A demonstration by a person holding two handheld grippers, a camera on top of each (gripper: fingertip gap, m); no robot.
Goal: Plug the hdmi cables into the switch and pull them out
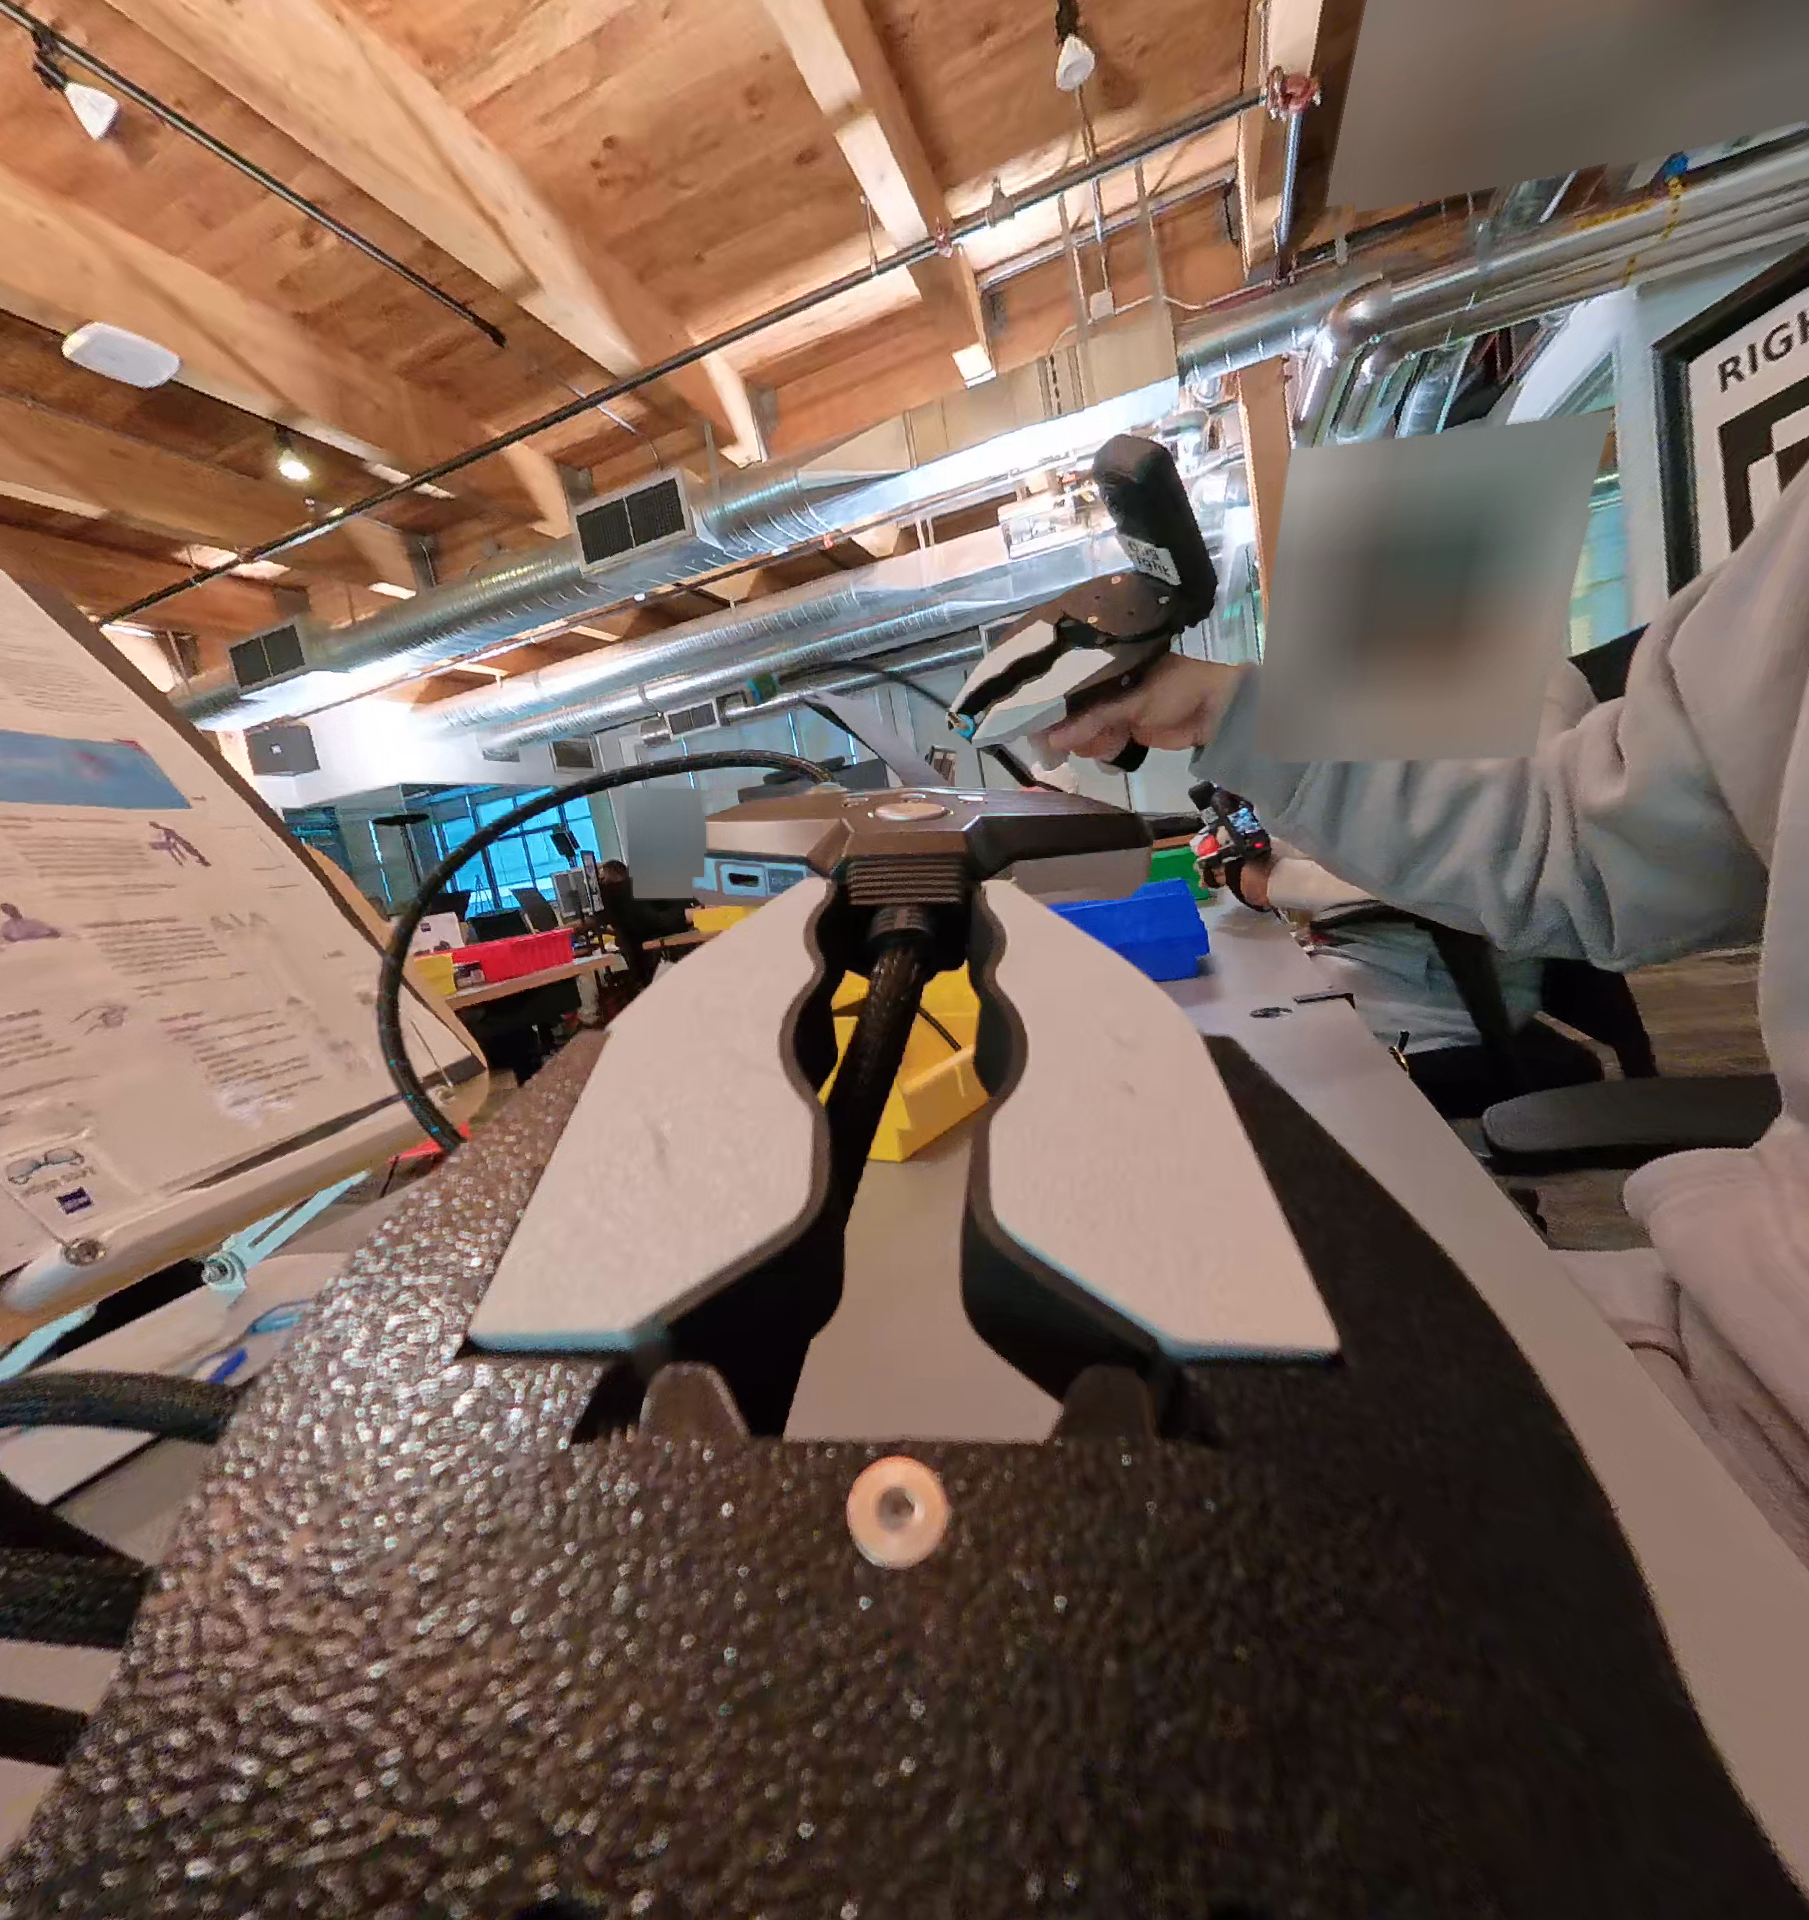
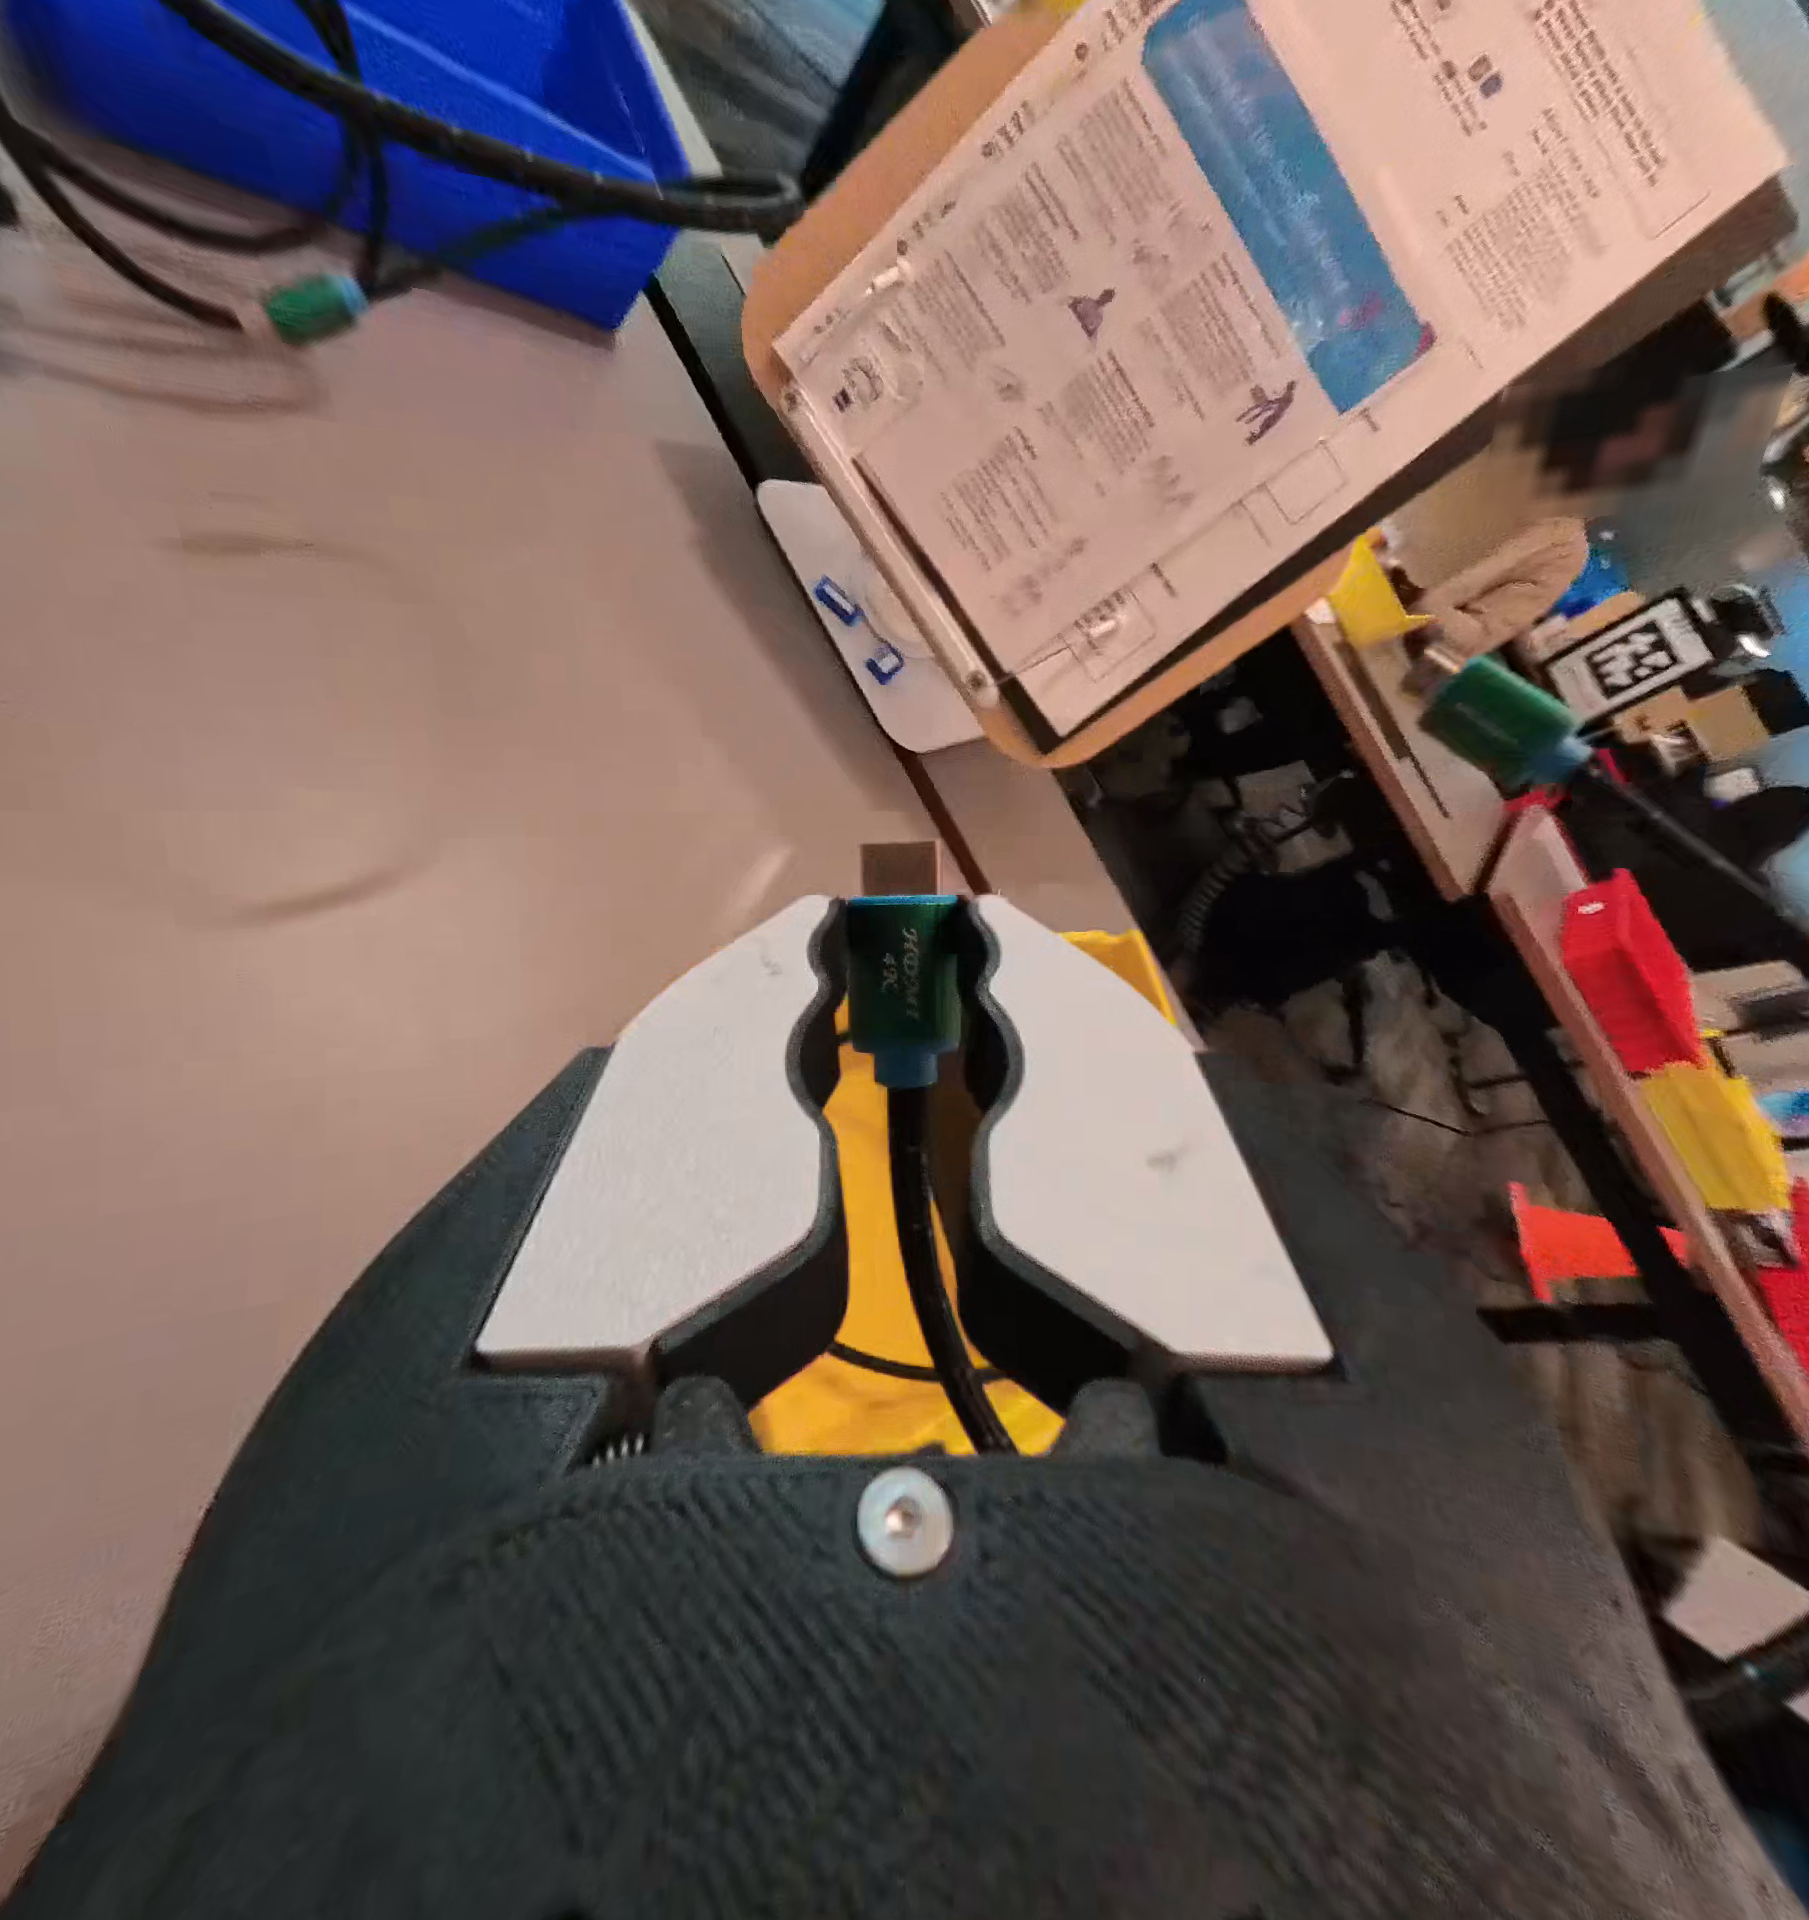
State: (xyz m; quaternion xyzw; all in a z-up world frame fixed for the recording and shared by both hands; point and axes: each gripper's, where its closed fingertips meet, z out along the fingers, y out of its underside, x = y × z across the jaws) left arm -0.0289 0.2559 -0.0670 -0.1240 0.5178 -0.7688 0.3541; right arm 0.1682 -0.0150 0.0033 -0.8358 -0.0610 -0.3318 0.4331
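Note:
The HDMI switch (image 1: pixel 983 831) is a flat black and grey box with a round button on top. My left gripper (image 1: pixel 900 888) is shut on its ribbed black collar (image 1: pixel 902 881), where a braided black cable (image 1: pixel 879 1029) leaves it, and holds it up. My right gripper (image 2: pixel 900 914) is shut on a green HDMI plug (image 2: pixel 900 977), whose bare metal tip (image 2: pixel 898 868) sticks out past the fingertips. In the left wrist view the right gripper (image 1: pixel 967 722) hangs just above and behind the switch, apart from it, held by a hand (image 1: pixel 1149 707).
A yellow bin (image 1: pixel 921 1101) and a blue bin (image 1: pixel 1139 925) sit on the table (image 2: pixel 360 727). A second green plug (image 2: pixel 313 307) lies by the blue bin (image 2: pixel 380 135) among black cables. A third green plug (image 2: pixel 1497 717) shows at right. A tilted board with papers (image 2: pixel 1243 343) stands at the table edge.

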